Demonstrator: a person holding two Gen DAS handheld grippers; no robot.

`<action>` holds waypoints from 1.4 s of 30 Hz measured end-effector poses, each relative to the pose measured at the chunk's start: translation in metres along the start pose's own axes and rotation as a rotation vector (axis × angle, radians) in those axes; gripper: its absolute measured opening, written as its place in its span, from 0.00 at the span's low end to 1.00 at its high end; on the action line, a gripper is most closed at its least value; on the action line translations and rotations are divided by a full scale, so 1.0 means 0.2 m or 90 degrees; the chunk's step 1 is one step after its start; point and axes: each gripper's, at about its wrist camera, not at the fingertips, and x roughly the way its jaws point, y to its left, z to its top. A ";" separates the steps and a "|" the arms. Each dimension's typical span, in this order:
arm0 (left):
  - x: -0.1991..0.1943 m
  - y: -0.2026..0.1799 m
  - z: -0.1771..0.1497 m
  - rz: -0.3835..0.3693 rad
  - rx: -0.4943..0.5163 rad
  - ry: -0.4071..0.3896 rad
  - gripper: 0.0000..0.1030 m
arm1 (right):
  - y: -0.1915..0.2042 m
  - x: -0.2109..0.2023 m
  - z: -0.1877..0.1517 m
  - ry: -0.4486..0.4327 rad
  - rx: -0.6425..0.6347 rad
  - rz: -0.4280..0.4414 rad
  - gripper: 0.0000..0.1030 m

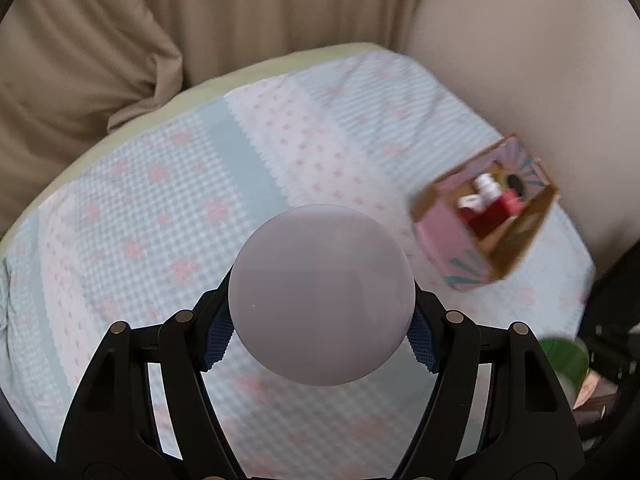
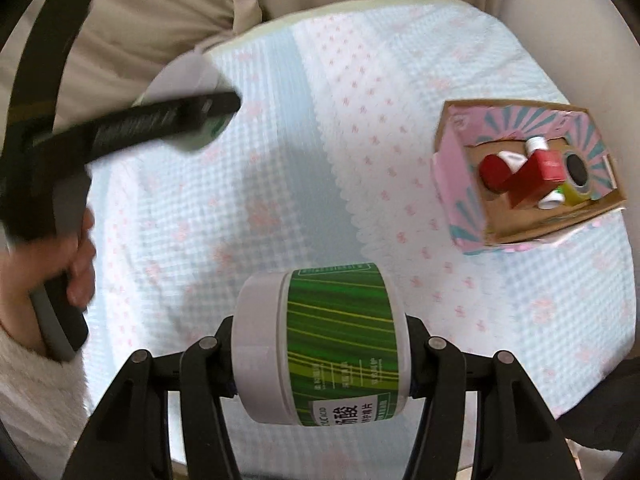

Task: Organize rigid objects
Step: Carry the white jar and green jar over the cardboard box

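Your target container is the pink cardboard box [image 2: 460, 184] with teal sunburst print, sitting open-topped on the checkered bedsheet [image 2: 280, 160] to your right, near the beige wall. Inside it you can see a red box [image 2: 536, 176] lying across the middle, a red cylinder with a white end [image 2: 498, 170] touching its left side, a white-capped bottle [image 2: 536, 145] behind, another white cap [image 2: 554, 199] in front, and a dark round disc [image 2: 577, 172] at the right end. From the left wrist view the same box [image 1: 440, 232] appears blurred, lying to the right of your left tool.

Your right gripper [image 2: 322, 344] is clamped on a green-labelled bottle [image 2: 340, 340] lying sideways between the fingers, white cap pointing left, held above the sheet and well apart from the box.

Your left gripper [image 1: 322, 334] is closed around a white round-ended bottle [image 1: 322, 296], its blue pads [image 1: 218, 334] pressed to each side; the end faces the camera, so you cannot see a label there. In the right wrist view that tool [image 2: 160, 120] shows blurred at upper left, with your left hand [image 2: 78, 264] wrapped on its handle.
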 end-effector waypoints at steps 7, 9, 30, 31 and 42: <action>-0.22 -0.31 0.02 -0.016 0.002 -0.023 0.67 | -0.23 -0.33 0.05 -0.036 0.008 -0.002 0.51; -0.25 -0.41 0.03 -0.017 -0.002 -0.029 0.67 | -0.32 -0.40 0.06 -0.048 0.003 -0.007 0.51; 0.29 -1.19 0.16 0.047 -0.179 0.036 0.67 | -1.45 -0.41 0.58 -0.015 -0.083 0.002 0.51; 0.34 -1.20 0.17 0.050 -0.181 0.045 0.67 | -1.49 -0.37 0.63 -0.007 -0.083 0.002 0.51; 0.80 -1.18 0.20 0.067 -0.181 0.125 0.67 | -1.59 0.11 0.93 0.065 -0.106 0.025 0.51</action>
